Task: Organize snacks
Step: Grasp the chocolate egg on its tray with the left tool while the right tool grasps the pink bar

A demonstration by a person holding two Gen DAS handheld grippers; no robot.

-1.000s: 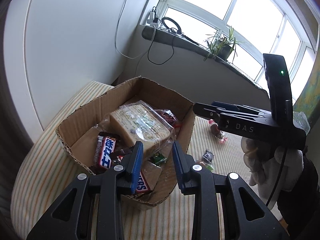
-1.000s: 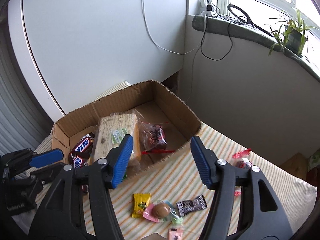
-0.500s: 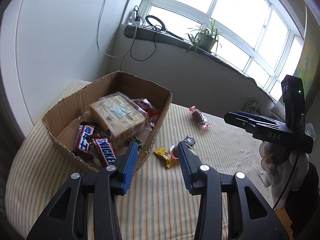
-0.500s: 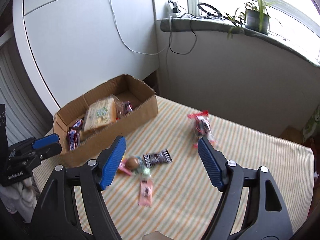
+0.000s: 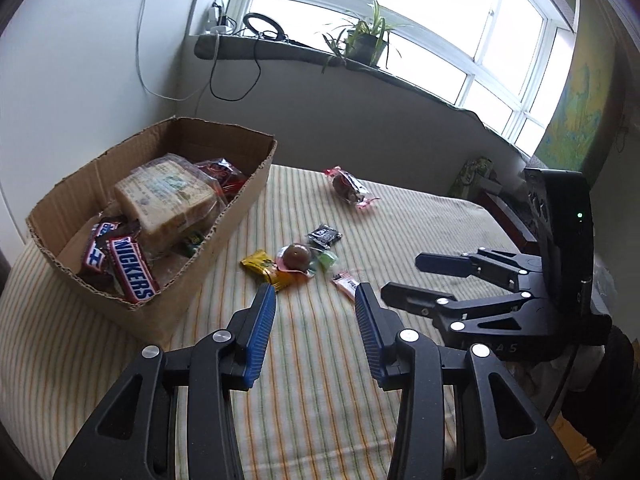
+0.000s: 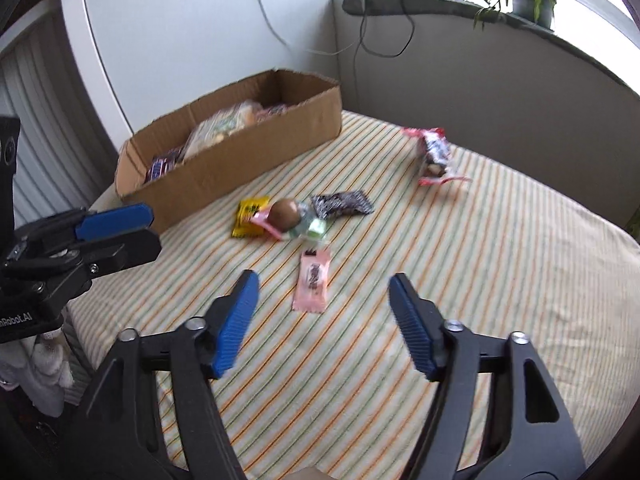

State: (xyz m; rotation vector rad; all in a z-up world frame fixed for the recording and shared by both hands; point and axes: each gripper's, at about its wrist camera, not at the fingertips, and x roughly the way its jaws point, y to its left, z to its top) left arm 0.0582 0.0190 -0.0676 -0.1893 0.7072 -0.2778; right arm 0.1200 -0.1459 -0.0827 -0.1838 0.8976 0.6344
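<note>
A striped cloth (image 6: pixel 500 280) covers the work surface, set below a window sill that carries a potted plant (image 5: pixel 366 42).

Step in hand, as judged: collecting the loose snacks into the cardboard box (image 5: pixel 224 232). The box stands ahead and to the left of both grippers and already holds a bar marked "SNICKERS" (image 5: pixel 134 272) and a wrapped block of crackers (image 5: pixel 168 196).

Left gripper (image 5: pixel 315 312): jaws partly apart, nothing between them. Right gripper (image 6: pixel 324 312): jaws wide and closing, nothing gripped. The pink sachet (image 6: pixel 313 280) lies just ahead of it, in line with the gap; its print is too blurred to read.

Further ahead lie a yellow packet (image 6: pixel 249 216), a round brown sweet (image 6: pixel 285 212), a dark wrapper (image 6: pixel 341 204) and, well apart, a red-edged pack (image 6: pixel 434 152).

Next move, as judged: lower the right gripper over the sachet, which lies flat and thin, so the pads must reach the cloth.
</note>
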